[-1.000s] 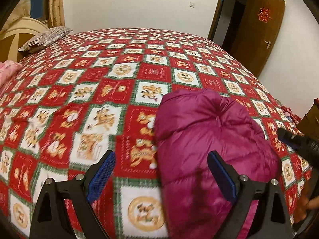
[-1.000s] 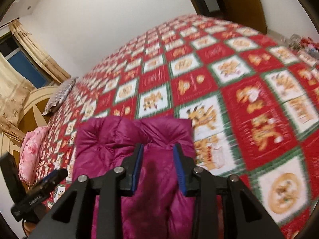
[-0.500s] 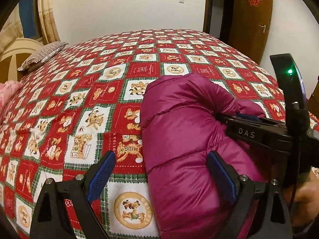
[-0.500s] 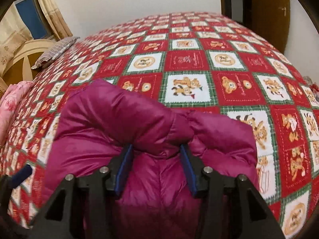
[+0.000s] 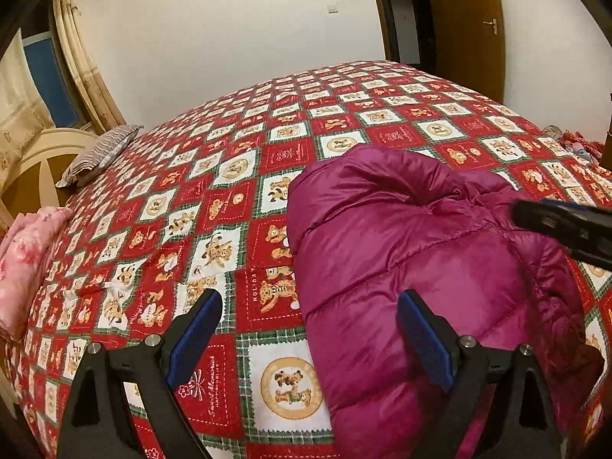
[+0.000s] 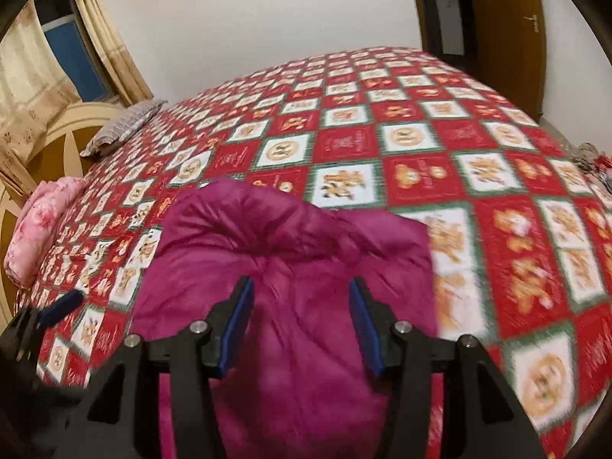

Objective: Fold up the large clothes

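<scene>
A magenta puffer jacket (image 5: 413, 260) lies folded into a thick bundle on the red patterned bedspread (image 5: 237, 176). My left gripper (image 5: 310, 336) is open and empty, held above the jacket's left edge, one finger over the bedspread. My right gripper (image 6: 300, 329) is open over the jacket (image 6: 290, 267), with nothing between its blue pads. The right gripper also shows as a dark bar at the right of the left wrist view (image 5: 566, 229).
A striped pillow (image 5: 99, 153) and a pink quilt (image 5: 23, 260) lie at the bed's left side by a cream headboard (image 5: 42, 160). A wooden door (image 5: 466, 26) stands at the back right. Some small clutter (image 5: 573, 143) sits past the bed's right edge.
My right gripper, shut on a fold of the jacket before, has opened and let it go. The jacket has settled flatter. My left gripper stayed open and drew back slightly.
</scene>
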`<act>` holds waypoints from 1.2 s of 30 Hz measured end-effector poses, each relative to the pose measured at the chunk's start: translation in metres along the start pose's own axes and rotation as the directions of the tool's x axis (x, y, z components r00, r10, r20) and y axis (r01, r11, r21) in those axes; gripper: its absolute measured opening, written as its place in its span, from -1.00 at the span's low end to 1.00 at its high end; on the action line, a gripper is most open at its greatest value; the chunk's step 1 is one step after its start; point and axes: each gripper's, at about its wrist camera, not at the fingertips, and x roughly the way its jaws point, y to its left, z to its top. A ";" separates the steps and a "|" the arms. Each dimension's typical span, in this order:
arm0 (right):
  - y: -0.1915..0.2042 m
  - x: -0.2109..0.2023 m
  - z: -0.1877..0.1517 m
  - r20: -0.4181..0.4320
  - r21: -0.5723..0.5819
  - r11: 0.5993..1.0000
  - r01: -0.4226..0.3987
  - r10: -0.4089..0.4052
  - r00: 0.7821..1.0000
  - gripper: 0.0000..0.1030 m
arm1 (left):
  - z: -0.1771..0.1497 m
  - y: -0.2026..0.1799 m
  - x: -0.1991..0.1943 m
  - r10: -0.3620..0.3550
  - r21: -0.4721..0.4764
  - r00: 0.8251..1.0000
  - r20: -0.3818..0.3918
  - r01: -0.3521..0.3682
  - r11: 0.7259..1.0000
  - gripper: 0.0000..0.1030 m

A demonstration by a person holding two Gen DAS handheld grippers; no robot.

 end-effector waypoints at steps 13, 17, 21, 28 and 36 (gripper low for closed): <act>-0.046 -0.057 -0.049 0.028 0.138 0.989 -0.058 0.054 0.998 0.47 | -0.009 -0.015 -0.012 -0.006 0.043 1.000 0.022 0.005 0.999 0.82; -0.052 -0.054 -0.046 0.023 0.165 0.983 -0.078 0.075 0.997 0.49 | -0.006 -0.005 -0.012 -0.102 -0.013 0.995 0.010 0.102 0.995 0.82; -0.060 -0.054 -0.037 0.044 0.181 0.978 -0.108 0.101 0.994 0.66 | -0.005 0.051 0.003 -0.370 -0.336 0.928 0.040 0.361 0.870 0.82; -0.057 -0.019 -0.020 0.004 0.137 0.982 -0.133 0.134 0.991 0.93 | -0.008 0.074 0.064 -0.441 -0.579 0.897 -0.028 0.345 0.739 0.82; -0.052 0.031 -0.028 -0.064 0.142 0.974 -0.176 0.187 0.980 0.79 | -0.001 0.044 0.076 -0.418 -0.502 0.907 -0.053 0.337 0.796 0.82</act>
